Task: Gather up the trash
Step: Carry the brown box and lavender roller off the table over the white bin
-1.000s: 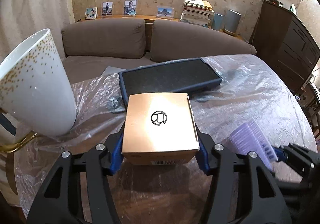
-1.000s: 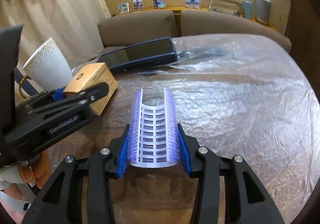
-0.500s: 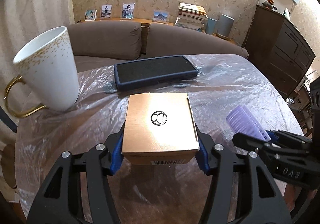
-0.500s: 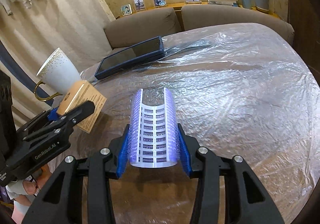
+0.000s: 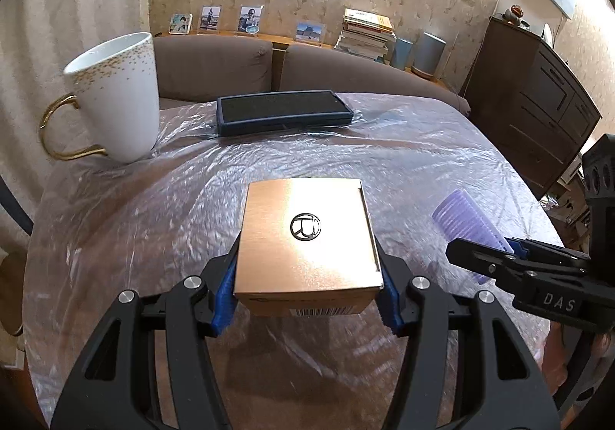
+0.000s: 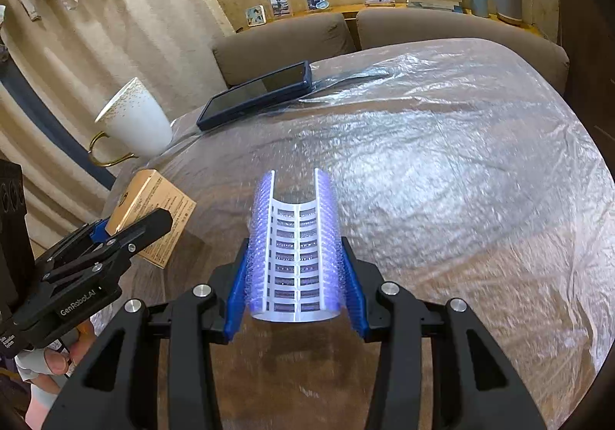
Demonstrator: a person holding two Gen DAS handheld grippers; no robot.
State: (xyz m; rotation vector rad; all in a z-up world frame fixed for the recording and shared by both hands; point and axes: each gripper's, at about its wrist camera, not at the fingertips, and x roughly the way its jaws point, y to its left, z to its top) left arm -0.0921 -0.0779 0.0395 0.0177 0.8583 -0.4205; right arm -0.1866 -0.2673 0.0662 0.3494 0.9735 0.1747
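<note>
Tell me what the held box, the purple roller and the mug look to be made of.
Box: likely cardboard with a metallic copper sheen; folded edges, printed barcode, glare on top.
Purple roller: seemingly plastic, a slotted white core with translucent purple bristles.
Mug: probably glazed ceramic, glossy white with gold speckles and a gold handle.

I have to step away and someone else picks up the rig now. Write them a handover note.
Left gripper: shut on the copper-coloured cardboard box, held above the table.
Right gripper: shut on the purple hair roller, also held above the table.
On the plastic-covered table: a white mug with gold handle at the far left and a dark blue tablet at the far edge by the sofa; neither looks like trash.
Done: both pieces picked up.
Left: drop both into a bin; none shows in either view, so find it first. Keep both grips closed until then.
</note>
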